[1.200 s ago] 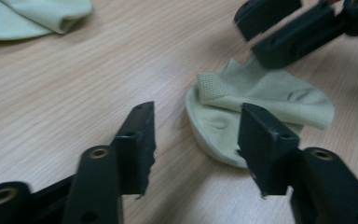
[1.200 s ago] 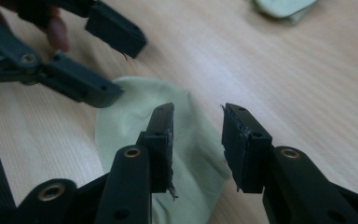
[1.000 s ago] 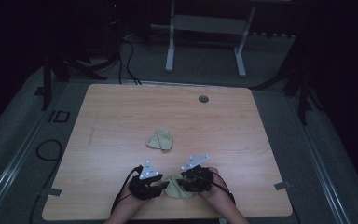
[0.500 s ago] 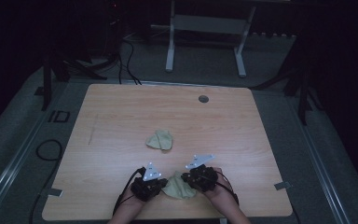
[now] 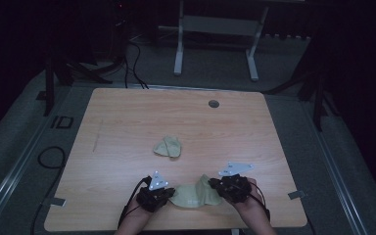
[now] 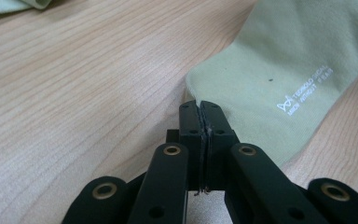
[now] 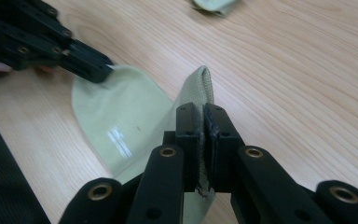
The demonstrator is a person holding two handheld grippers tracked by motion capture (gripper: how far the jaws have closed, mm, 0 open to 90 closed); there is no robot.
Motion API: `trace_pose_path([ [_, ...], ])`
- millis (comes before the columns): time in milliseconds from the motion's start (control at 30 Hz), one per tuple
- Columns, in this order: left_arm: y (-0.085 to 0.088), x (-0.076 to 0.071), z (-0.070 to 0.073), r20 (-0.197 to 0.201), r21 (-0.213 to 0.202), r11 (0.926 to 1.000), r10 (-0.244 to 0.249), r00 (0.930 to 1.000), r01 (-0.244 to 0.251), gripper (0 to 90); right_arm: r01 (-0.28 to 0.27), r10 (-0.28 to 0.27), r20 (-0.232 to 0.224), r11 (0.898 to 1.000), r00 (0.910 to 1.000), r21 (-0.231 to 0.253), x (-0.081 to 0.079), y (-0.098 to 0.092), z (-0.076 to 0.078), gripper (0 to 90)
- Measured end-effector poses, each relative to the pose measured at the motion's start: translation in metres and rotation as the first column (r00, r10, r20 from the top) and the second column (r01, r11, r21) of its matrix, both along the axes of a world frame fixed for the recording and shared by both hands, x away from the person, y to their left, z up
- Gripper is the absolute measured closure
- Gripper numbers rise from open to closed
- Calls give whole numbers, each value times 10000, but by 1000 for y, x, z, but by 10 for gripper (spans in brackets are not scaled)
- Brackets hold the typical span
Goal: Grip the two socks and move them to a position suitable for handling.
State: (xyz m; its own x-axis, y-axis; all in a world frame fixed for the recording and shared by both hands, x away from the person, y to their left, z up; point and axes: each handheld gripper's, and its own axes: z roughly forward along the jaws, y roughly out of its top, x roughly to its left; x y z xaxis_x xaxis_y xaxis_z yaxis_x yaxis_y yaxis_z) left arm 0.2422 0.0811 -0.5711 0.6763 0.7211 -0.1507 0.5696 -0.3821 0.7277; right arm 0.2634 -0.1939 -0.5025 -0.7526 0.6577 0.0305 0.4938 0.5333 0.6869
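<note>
High view: a pale green sock (image 5: pixel 193 195) lies near the front edge of the wooden table (image 5: pixel 127 122), stretched between the two grippers. The left gripper (image 5: pixel 169 196) has its fingers clamped on the sock's left end, which lies flat on the wood; the left gripper view shows that end (image 6: pixel 279 79) with small white lettering on it. The right gripper (image 5: pixel 215 188) has its fingers pinched tight on the ribbed cuff, and the right gripper view shows the cuff (image 7: pixel 200 88) standing up on edge off the table while the rest of the sock runs down to the far gripper (image 7: pixel 93 67). Both pairs of fingers have just been closing, with sock fabric between them.

A second sock (image 5: pixel 168 147), bunched up, sits further back toward the middle of the table, well apart from the held one. A small round grey cap (image 5: pixel 214 104) is set in the table near the back edge. Bare wood lies to the left, to the right and behind the bunched sock. Beyond the table, a metal frame (image 5: pixel 215 44) stands on the dark floor, with cables (image 5: pixel 134 63) trailing off at the left.
</note>
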Motion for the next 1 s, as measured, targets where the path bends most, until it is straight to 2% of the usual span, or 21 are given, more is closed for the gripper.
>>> trace_pose_path([
  [33, 0, 0, 0, -4, 12, 10000, 19, 10000, -19, 880, 253, -252, -80, 9997, 9996, 40, 0, -9, -2, 849],
  [167, -1, -2, 0, 1, -14, 10000, 8, 10000, -8, 879, 545, -545, -378, 9985, 9978, 0, 2, -21, -12, 847],
  [400, -2, -1, -1, -71, -121, 9999, 64, 10000, -65, 878, 772, -796, -884, 9966, 9929, -293, 4, -27, -32, 839],
  [467, -2, -2, -1, -66, -111, 9999, 30, 10000, -31, 877, 758, -788, -957, 9965, 9923, -350, 4, -28, -37, 806],
  [500, -2, -2, -1, -65, -76, 10000, 56, 10000, -56, 859, 724, -754, -1046, 9968, 9916, -324, 5, -29, -38, 765],
  [567, -1, -3, 0, 81, -26, 9998, 200, 9998, -200, 642, 783, -805, -1063, 9966, 9911, -246, 5, -31, -38, 661],
  [667, 3, -3, 2, 110, -458, 9979, 458, 9989, -452, 534, 930, -921, -957, 9957, 9911, 52, 4, -35, -32, 647],
  [700, 3, -3, 4, 215, -499, 9977, 459, 9987, -447, 533, 912, -894, -931, 9957, 9916, 150, 3, -35, -29, 640],
  [800, -1, -9, 13, 678, -627, 9980, 61, 9977, -19, 645, 722, -706, -719, 9972, 9949, 204, -2, -32, -24, 715],
  [833, -3, -11, 14, 703, -659, 9978, -39, 9975, 86, 709, 634, -622, -660, 9979, 9959, 161, -4, -29, -23, 803],
  [900, -9, -12, 16, 706, -557, 9979, -292, 9971, 332, 772, 556, -547, -483, 9983, 9973, 163, -6, -25, -24, 851],
  [1000, -18, -11, 11, 554, -245, 9980, -565, 9969, 579, 820, 468, -457, -602, 9988, 9971, 173, -6, -15, -31, 877],
])
